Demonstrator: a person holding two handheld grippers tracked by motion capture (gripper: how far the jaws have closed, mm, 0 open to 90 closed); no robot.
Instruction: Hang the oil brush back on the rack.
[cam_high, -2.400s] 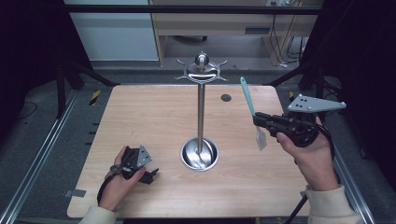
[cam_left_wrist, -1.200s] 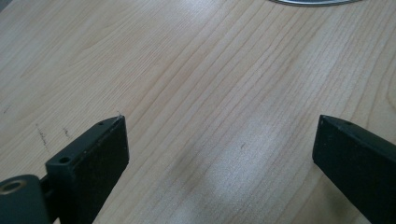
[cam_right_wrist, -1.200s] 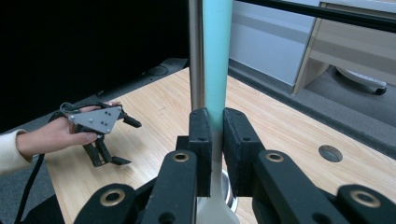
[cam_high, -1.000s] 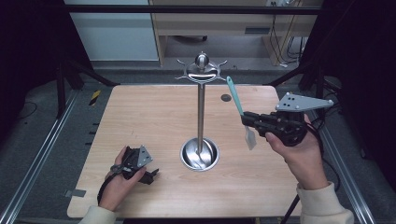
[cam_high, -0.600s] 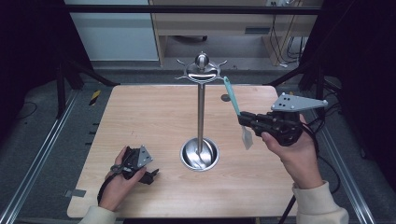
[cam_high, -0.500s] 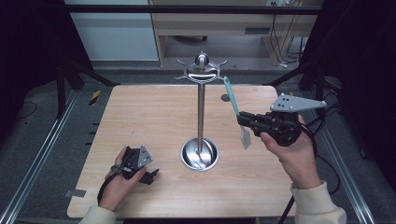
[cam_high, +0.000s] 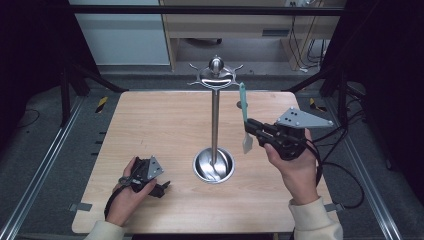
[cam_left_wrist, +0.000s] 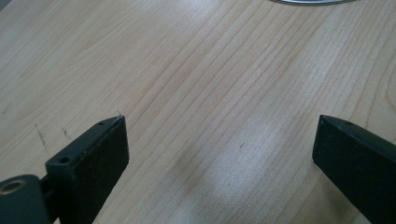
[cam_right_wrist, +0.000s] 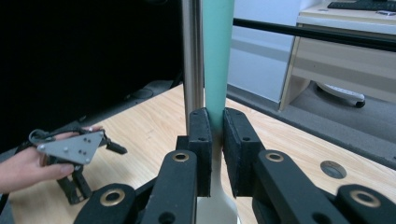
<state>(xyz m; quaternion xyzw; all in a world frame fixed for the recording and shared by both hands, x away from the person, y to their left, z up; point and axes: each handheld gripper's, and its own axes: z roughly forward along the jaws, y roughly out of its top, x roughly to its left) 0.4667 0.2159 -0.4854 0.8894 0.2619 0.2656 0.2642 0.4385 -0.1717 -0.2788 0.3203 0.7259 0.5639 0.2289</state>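
A teal-handled spatula (cam_high: 243, 112) with a pale blade stands nearly upright right of the frame's centre in the high view, its handle end up beside the top of the metal stand (cam_high: 215, 120) and its blade hanging above the bench (cam_high: 150, 120). The right tool (cam_high: 251, 126) has its jaws closed on the spatula where the teal handle meets the pale neck; in the right gripper view the two black pads press the handle (cam_right_wrist: 215, 60) from both sides at the middle of the frame, with the stand's shiny pole (cam_right_wrist: 192, 56) just behind and to the left of it. The right hand (cam_high: 295, 165) holds this tool from the lower right, a grey plate on top and a cable trailing off to the right. The stand's round dished base (cam_high: 213, 165) sits at the centre of the bench, and hooked arms spread from its top. At the lower left of the high view the left hand (cam_high: 125, 192) rests the left tool (cam_high: 161, 187) on the bench; in the left gripper view its jaws stand wide apart with nothing between them, bare wood grain beneath. A small dark hole (cam_high: 239, 104) lies in the bench behind the spatula.
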